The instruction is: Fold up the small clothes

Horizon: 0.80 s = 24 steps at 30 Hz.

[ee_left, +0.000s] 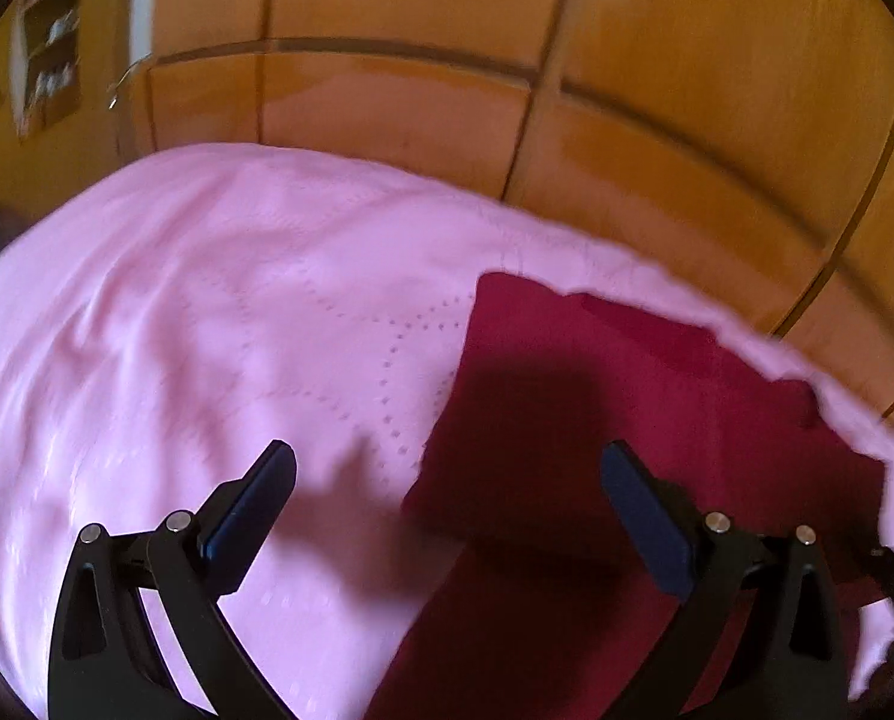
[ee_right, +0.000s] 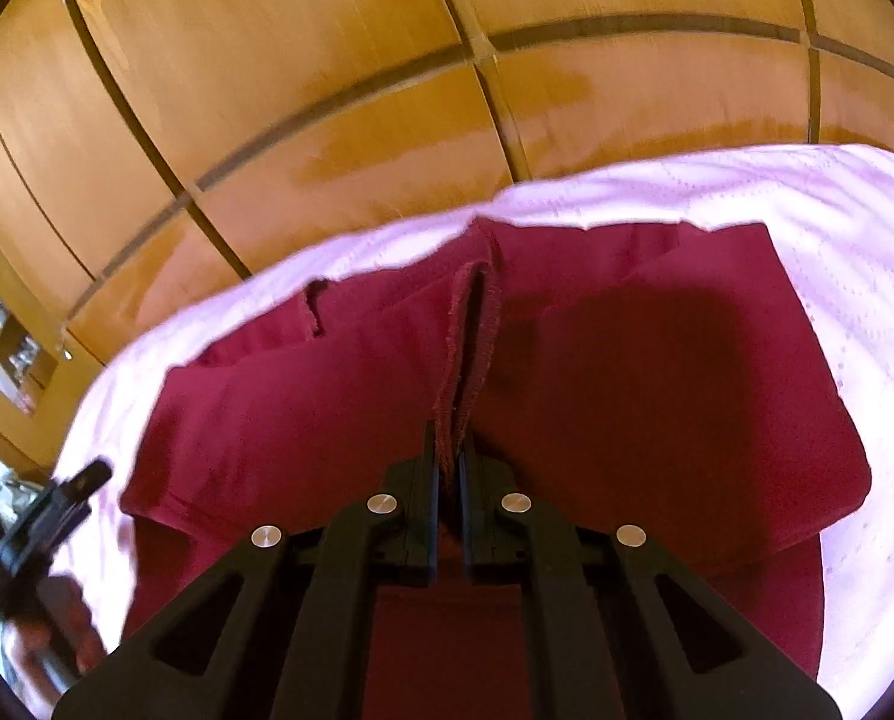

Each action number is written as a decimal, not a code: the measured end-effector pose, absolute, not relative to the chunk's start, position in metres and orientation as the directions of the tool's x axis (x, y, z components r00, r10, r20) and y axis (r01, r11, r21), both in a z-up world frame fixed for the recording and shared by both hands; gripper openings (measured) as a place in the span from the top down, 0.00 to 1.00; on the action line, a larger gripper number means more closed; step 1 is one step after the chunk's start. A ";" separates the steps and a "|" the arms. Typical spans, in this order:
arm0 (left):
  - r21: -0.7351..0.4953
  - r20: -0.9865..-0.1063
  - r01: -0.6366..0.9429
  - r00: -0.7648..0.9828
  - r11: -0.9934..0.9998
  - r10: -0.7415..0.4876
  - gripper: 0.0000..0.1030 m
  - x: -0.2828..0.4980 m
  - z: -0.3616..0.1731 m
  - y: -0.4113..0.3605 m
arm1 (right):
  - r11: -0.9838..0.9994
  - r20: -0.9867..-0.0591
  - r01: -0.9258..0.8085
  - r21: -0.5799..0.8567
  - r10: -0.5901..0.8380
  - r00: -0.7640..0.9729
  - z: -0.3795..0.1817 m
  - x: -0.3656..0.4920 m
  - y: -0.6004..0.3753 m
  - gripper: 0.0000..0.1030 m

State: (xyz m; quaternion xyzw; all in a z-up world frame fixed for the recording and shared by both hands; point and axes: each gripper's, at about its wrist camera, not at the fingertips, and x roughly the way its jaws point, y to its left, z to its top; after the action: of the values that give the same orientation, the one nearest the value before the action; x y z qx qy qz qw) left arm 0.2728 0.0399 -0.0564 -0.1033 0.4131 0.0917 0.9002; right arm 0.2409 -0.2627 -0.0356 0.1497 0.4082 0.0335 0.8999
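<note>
My right gripper (ee_right: 447, 456) pinches the dark red garment's (ee_right: 657, 396) hemmed edge; my left gripper (ee_left: 447, 462) hangs wide open, holding nothing.

From my right wrist view the pinched hem runs from the fingertips toward the frame's top, the garment spreading low and wide across the pink bedspread (ee_right: 855, 228), its long axis left-right. In my left view it fills the lower right, wooden wardrobe doors (ee_left: 447, 30) above.

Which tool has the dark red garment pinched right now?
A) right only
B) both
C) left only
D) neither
A: the right tool is shut on a hemmed edge of the dark red garment, while the left tool hangs open above the pink bedspread, gripping nothing.
</note>
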 end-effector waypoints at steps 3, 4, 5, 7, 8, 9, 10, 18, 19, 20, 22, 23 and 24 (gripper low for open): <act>0.005 -0.821 -0.185 0.560 0.983 0.110 0.02 0.284 -0.085 0.025 | 0.961 -0.762 0.083 0.263 0.154 0.629 -0.051 0.240 -0.262 0.95; 0.003 -0.824 -0.167 0.558 0.986 0.097 0.02 0.282 -0.092 0.025 | 0.960 -0.761 0.087 0.265 0.153 0.631 -0.053 0.237 -0.264 0.94; -0.033 -0.815 -0.170 0.575 0.985 0.072 0.02 0.277 -0.089 0.030 | 0.959 -0.757 0.087 0.269 0.155 0.634 -0.054 0.234 -0.266 0.90; -0.082 -0.819 -0.187 0.572 0.979 0.041 0.02 0.274 -0.082 0.041 | 0.967 -0.755 0.112 0.228 0.103 0.648 -0.049 0.227 -0.270 0.70; -0.097 -0.821 -0.207 0.569 0.974 0.039 0.02 0.272 -0.076 0.046 | 0.974 -0.737 0.140 0.180 0.039 0.675 -0.040 0.222 -0.272 0.64; -0.121 -0.808 -0.227 0.588 0.966 0.036 0.02 0.269 -0.068 0.050 | 0.976 -0.710 0.152 0.158 0.005 0.704 -0.033 0.217 -0.272 0.64; -0.140 -0.792 -0.237 0.609 0.961 0.034 0.02 0.267 -0.062 0.052 | 0.978 -0.677 0.149 0.148 -0.010 0.736 -0.024 0.214 -0.271 0.64; -0.089 -0.754 -0.084 0.656 0.992 -0.013 0.02 0.289 -0.048 -0.013 | 0.990 -0.688 -0.082 0.116 0.140 0.712 -0.022 0.254 -0.211 0.64; -0.042 -0.751 -0.051 0.660 0.998 0.002 0.02 0.294 -0.052 -0.025 | 0.989 -0.698 -0.083 0.126 0.148 0.700 -0.029 0.261 -0.210 0.64; 0.005 -0.751 -0.023 0.660 1.000 0.019 0.02 0.299 -0.058 -0.032 | 0.989 -0.716 -0.073 0.131 0.146 0.683 -0.039 0.271 -0.211 0.64; 0.132 -0.758 0.036 0.648 0.991 0.077 0.02 0.309 -0.081 -0.046 | 0.999 -0.755 -0.014 0.048 0.046 0.654 -0.059 0.284 -0.216 0.64; 0.104 -0.767 0.056 0.640 0.993 0.044 0.02 0.311 -0.090 -0.040 | 0.999 -0.752 -0.005 0.033 0.028 0.658 -0.065 0.284 -0.220 0.64; 0.060 -0.770 0.055 0.638 0.997 0.011 0.02 0.310 -0.090 -0.035 | 0.996 -0.734 -0.012 0.083 0.070 0.676 -0.070 0.283 -0.230 0.64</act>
State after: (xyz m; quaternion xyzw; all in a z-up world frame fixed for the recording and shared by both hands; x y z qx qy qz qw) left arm 0.3104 -0.0352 -0.0905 0.0387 0.4253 -0.0121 0.9041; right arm 0.2833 -0.2303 -0.0702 0.0357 0.4018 0.0223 0.9148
